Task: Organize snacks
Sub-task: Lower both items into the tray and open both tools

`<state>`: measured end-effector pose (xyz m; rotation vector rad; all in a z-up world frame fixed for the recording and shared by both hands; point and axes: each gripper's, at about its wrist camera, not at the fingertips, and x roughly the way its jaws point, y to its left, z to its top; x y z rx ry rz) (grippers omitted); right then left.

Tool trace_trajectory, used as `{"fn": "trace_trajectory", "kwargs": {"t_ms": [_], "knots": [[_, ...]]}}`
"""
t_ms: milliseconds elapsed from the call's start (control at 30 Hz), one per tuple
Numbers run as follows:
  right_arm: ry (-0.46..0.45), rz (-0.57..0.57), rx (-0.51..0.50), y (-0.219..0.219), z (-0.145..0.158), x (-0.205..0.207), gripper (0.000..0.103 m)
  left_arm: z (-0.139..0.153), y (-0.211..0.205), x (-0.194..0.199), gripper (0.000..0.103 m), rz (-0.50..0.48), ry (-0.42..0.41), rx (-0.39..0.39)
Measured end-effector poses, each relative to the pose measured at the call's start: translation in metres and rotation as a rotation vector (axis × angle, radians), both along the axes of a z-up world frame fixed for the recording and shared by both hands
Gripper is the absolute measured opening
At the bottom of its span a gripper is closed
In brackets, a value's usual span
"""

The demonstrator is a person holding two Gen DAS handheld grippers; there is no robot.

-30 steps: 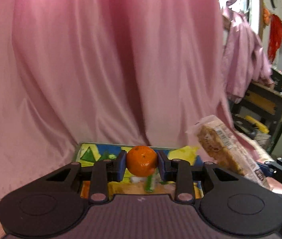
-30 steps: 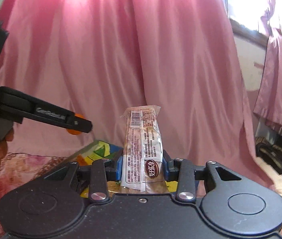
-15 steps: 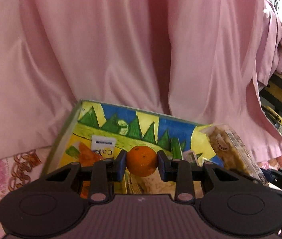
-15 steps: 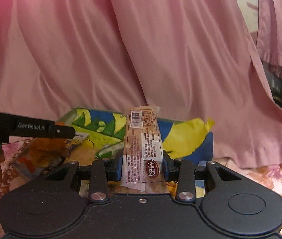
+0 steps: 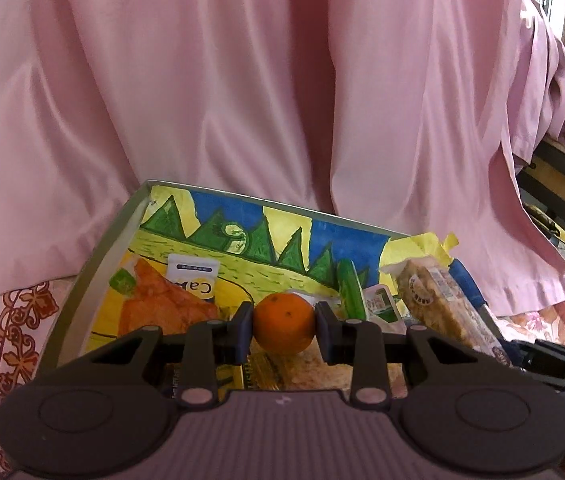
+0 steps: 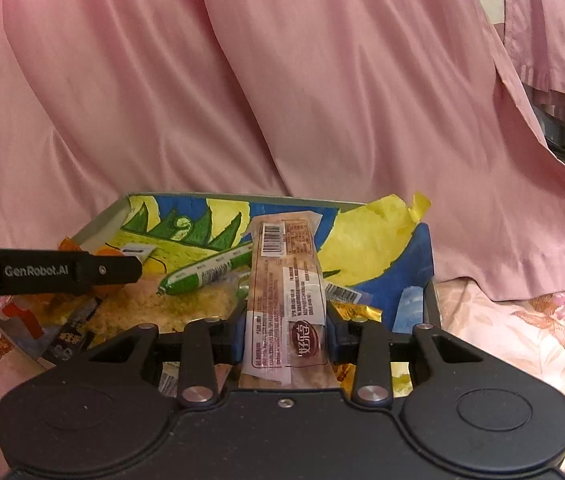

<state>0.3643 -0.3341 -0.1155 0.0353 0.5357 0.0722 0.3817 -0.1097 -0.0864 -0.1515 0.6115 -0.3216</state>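
While the left tool (image 5: 284, 330) clamped an orange (image 5: 284, 329) between its blue pads above the painted box (image 5: 94, 268), the right tool (image 6: 285, 336) pinched a long wrapped snack bar (image 6: 286, 292) over the same box. Only the left view showed an orange packet (image 5: 158, 304) and white sachet (image 5: 192, 280) at 10 o'clock. Only the right view showed the whole green sausage (image 6: 206, 272) at 11 o'clock and a gold wrapper (image 6: 356, 312) at 3 o'clock.
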Motion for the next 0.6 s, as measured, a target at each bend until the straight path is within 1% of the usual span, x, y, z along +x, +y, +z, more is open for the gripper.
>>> {"fn": "trace_trajectory", "kwargs": {"t_ms": [367,600], "knots": [[0.020,-0.012,-0.001,0.0022,-0.0028,0.0033,0.039,-0.0026,0.0024,-0.0010,0.037,0.008,-0.001,-0.027],[0.023,-0.017,-0.005,0.0024,-0.0023,0.0045,0.041,-0.0030,0.0023,-0.0024,0.037,0.015,0.007,-0.020]]}}
